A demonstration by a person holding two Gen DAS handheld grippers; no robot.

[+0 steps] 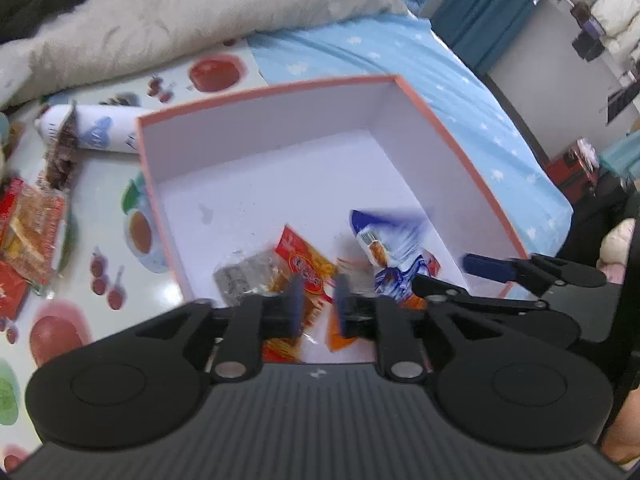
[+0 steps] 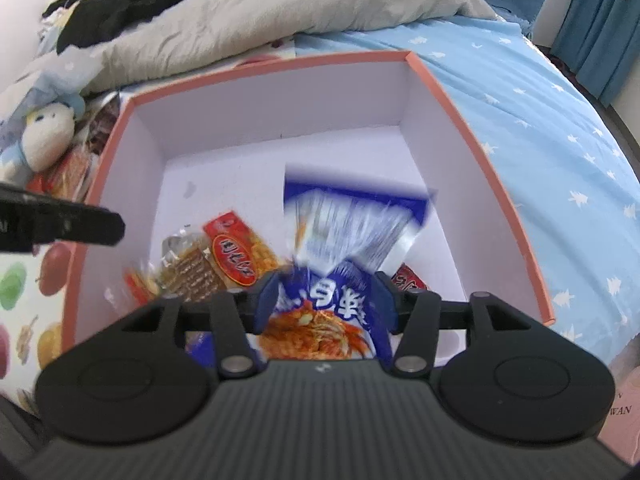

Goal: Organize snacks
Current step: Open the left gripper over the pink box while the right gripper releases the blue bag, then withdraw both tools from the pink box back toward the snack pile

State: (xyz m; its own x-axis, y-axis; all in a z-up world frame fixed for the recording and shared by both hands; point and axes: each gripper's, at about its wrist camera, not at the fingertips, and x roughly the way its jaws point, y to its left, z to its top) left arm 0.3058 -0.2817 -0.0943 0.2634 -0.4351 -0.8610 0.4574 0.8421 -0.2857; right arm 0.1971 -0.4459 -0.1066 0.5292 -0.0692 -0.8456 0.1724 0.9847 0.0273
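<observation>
Left tongs (image 1: 318, 300): angled steeply downward, low centre of the left wrist view. Blue pads (image 1: 296, 300) stand parted with a narrow gap and press on nothing.

Right tongs (image 2: 326, 300): likewise pitched down, low centre of the right wrist view. Its pads (image 2: 266, 298) are spread wider than the left's (contact with what lies between them is too blurred to call). Seen from the left wrist view, the right tongs (image 1: 444, 274) enter at the right edge.
</observation>
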